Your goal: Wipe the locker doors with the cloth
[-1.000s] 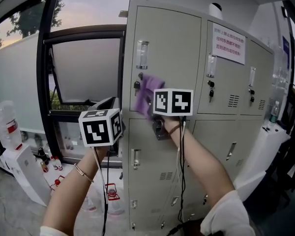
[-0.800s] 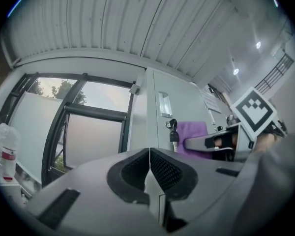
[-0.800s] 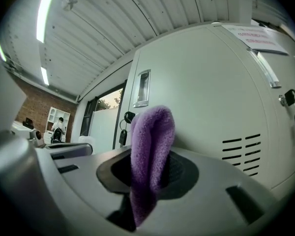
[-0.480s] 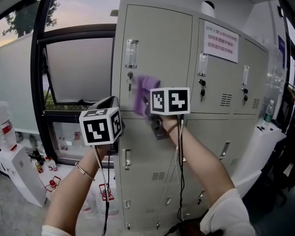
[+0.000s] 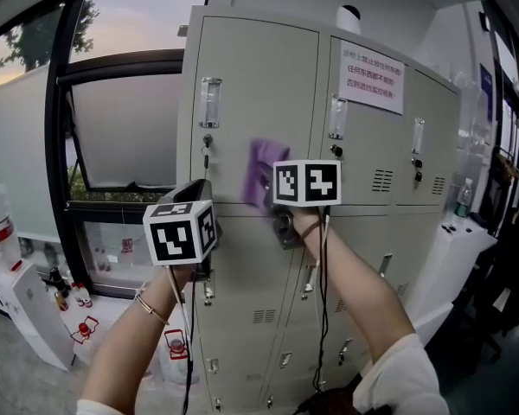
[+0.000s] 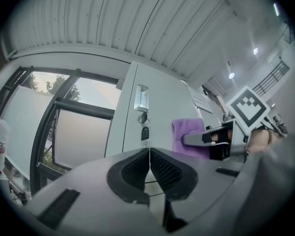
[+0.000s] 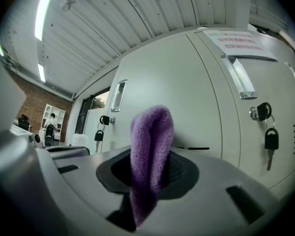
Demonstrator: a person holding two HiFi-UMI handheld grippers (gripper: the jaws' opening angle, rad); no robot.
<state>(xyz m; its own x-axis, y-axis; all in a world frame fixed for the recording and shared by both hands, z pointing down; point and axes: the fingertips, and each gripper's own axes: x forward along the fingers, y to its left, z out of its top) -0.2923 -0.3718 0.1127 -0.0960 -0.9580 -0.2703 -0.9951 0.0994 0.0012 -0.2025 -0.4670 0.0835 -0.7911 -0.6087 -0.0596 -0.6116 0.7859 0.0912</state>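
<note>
Your right gripper (image 7: 150,173) is clamped on the purple cloth (image 7: 150,141), which stands up from the jaws as a folded pad. That puts a soft face, not the jaw tips, toward the metal. In the head view the cloth sits against the upper left locker door (image 5: 251,76), low on the panel and nearer its right edge than its left. Your left gripper (image 6: 149,167) has its jaws pressed together on nothing and hangs by the door's lower left corner, clear of the wiping path.

Above the cloth the panel is bare up to the top edge, so you likely have free room there. Along the left edge stand the label holder (image 5: 210,102) and the hanging key (image 5: 205,157), which the cloth could snag. Past the right edge, door 2 carries its own lock and a notice (image 5: 371,78).
</note>
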